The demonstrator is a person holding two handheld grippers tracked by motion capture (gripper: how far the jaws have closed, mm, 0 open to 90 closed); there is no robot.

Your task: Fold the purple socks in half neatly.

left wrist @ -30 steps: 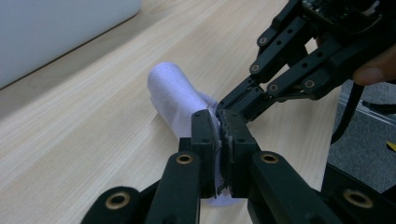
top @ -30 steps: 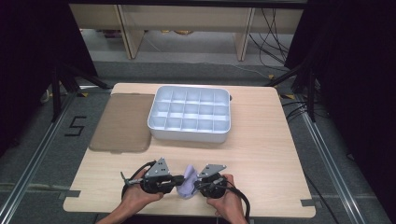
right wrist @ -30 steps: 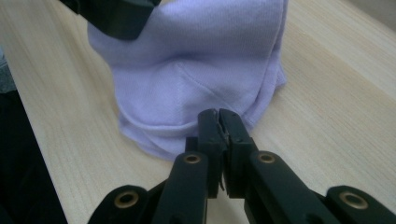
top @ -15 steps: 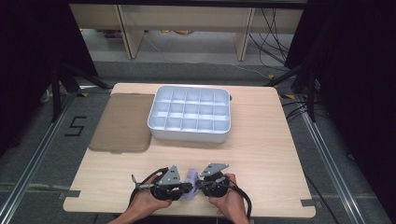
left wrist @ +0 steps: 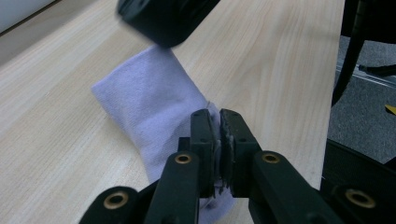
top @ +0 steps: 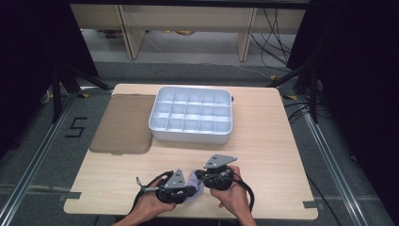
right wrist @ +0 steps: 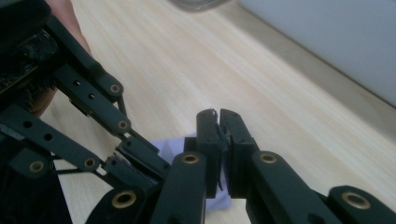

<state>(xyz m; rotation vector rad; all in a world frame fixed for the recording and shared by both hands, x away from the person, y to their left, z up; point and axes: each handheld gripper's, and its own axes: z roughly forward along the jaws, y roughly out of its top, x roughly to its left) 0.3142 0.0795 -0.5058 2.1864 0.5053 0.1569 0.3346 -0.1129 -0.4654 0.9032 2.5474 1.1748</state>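
Left gripper (top: 194, 192) lower, cloth (top: 195, 181) pinched

Pale wooden surface (top: 263, 141) on a grey carpeted floor (top: 42, 141) marked with a black "5" (top: 75, 127), dark curtains (top: 28, 56) at both sides, light wooden shelving (top: 188, 19) behind, black cables (top: 275, 28) trailing.

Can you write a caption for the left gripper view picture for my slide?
The left gripper pinches a light purple cloth lying on the wooden table.
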